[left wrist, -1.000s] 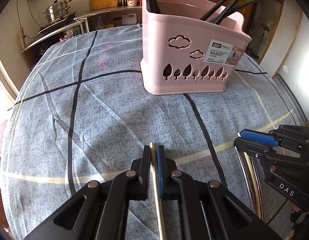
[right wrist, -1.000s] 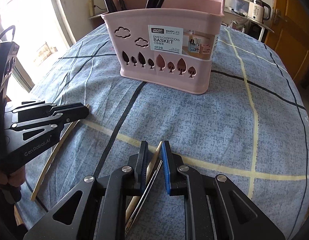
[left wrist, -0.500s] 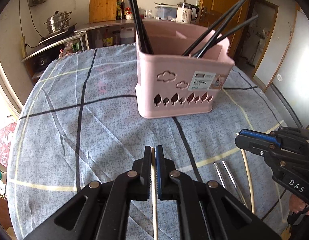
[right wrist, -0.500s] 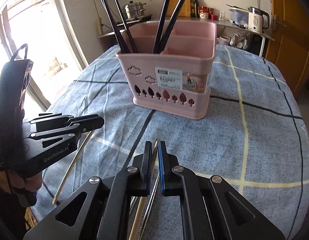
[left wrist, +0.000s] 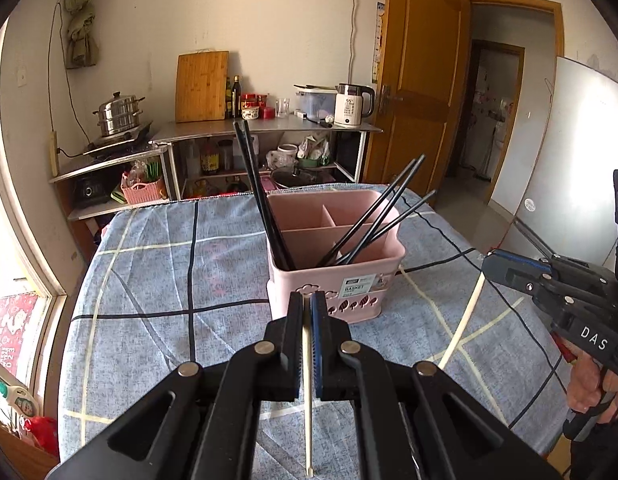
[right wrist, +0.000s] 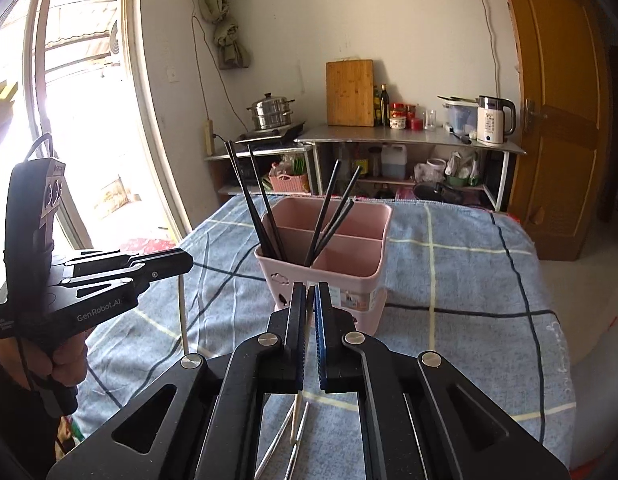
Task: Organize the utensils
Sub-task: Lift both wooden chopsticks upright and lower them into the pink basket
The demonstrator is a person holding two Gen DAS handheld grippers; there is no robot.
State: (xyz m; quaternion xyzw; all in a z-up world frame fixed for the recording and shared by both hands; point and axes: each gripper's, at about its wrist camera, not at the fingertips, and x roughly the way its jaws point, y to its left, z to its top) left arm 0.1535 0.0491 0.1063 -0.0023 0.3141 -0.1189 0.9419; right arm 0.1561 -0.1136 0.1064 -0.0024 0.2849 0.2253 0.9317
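A pink divided basket (left wrist: 337, 256) (right wrist: 341, 256) stands on the blue checked tablecloth and holds several black chopsticks (left wrist: 261, 208) (right wrist: 329, 216). My left gripper (left wrist: 307, 300) is shut on a pale wooden chopstick (left wrist: 308, 392), lifted above the table in front of the basket. My right gripper (right wrist: 310, 292) is shut on another wooden chopstick (right wrist: 299, 404), also lifted. Each gripper shows in the other's view, the right one (left wrist: 489, 264) and the left one (right wrist: 189, 258), each with its chopstick hanging down. Two metal chopsticks (right wrist: 285, 440) lie on the cloth under the right gripper.
The tablecloth (left wrist: 157, 280) covers a round table. Behind it stand shelves with a steamer pot (left wrist: 119, 114), a cutting board (left wrist: 201, 86) and a kettle (left wrist: 353, 104). A black cable (left wrist: 449, 258) runs across the cloth right of the basket. A wooden door (right wrist: 557, 120) is at the right.
Both grippers have risen well above the table with their wooden chopsticks, so the basket now appears lower and farther. The metal chopsticks stayed on the cloth.
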